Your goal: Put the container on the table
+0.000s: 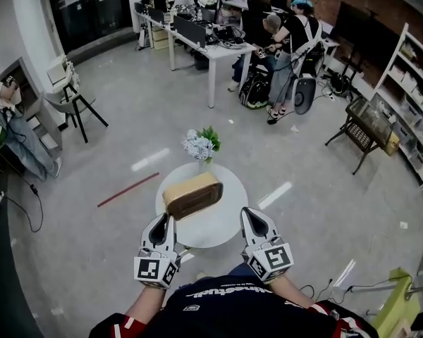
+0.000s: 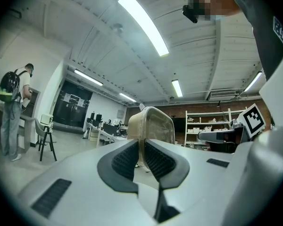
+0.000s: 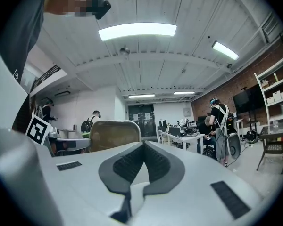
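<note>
The round white tabletop (image 1: 222, 234) lies straight ahead of us, and most of its surface is bare. The tan container (image 1: 192, 194) with its clear lid is over the tabletop's 10 o'clock part and lies slightly tilted in the head view. We cannot tell from here whether its underside already touches the surface, but we judge that it hangs just above.

The left tongs (image 1: 165, 224) come in from about 8 o'clock of the tabletop and are clamped on the container's near edge. In the left gripper view the ribbed pads press on the thin rim from both sides, with the box beyond them. The right tongs (image 1: 252, 217) are at about 4 o'clock, just beside the container's near right end but apart from it. Their jaws meet with nothing between them, so they carry nothing. A small vase of flowers (image 1: 201, 146) stands at the tabletop's 12 o'clock edge, just beyond the container's far side.

We read this as the end of the carry – the box has reached the tabletop and the set-down is not yet done. The next move calls for lowering the box flat and short of the vase, then opening the left tongs only once the base lies fully on the surface – a one-sided hold on the rim could let it tip.
</note>
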Demonstrator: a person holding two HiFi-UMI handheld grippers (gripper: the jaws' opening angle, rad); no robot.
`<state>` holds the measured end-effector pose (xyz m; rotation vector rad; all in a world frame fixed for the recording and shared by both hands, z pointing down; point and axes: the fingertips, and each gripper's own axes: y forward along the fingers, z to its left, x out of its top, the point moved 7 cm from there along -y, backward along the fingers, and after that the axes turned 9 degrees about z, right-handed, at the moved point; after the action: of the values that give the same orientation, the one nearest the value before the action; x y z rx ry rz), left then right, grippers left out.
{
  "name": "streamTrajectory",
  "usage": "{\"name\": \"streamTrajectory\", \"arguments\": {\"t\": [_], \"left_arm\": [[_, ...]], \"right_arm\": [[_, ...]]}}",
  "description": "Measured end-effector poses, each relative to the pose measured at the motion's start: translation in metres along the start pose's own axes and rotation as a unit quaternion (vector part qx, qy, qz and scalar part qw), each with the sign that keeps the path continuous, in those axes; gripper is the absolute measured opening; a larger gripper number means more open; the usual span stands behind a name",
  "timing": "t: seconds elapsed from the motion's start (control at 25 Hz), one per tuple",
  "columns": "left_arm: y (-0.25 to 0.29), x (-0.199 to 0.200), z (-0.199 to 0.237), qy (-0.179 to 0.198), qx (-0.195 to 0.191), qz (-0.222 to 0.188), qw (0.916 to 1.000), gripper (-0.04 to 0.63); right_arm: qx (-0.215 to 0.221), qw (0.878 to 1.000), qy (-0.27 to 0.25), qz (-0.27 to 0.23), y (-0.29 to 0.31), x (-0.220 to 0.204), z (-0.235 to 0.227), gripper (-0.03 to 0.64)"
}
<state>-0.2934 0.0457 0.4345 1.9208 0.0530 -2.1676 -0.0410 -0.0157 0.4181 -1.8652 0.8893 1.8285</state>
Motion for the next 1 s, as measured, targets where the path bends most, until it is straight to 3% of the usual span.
{"name": "streamTrajectory", "arguments": {"t": [0.52, 1.0], "left_arm": [[0.081, 0.006, -0.013, -0.005, 0.010, 0.009, 0.9999, 0.051], [0.118, 0.007, -0.024, -0.011, 0.000, 0.026, 0.9996, 0.051]], "right_arm": [[0.074, 0.996, 0.049, 0.012, 0.055, 0.005, -0.077, -0.003], [0.063, 0.997, 0.041, 0.007, 0.069, 0.009, -0.110, 0.000]]}}
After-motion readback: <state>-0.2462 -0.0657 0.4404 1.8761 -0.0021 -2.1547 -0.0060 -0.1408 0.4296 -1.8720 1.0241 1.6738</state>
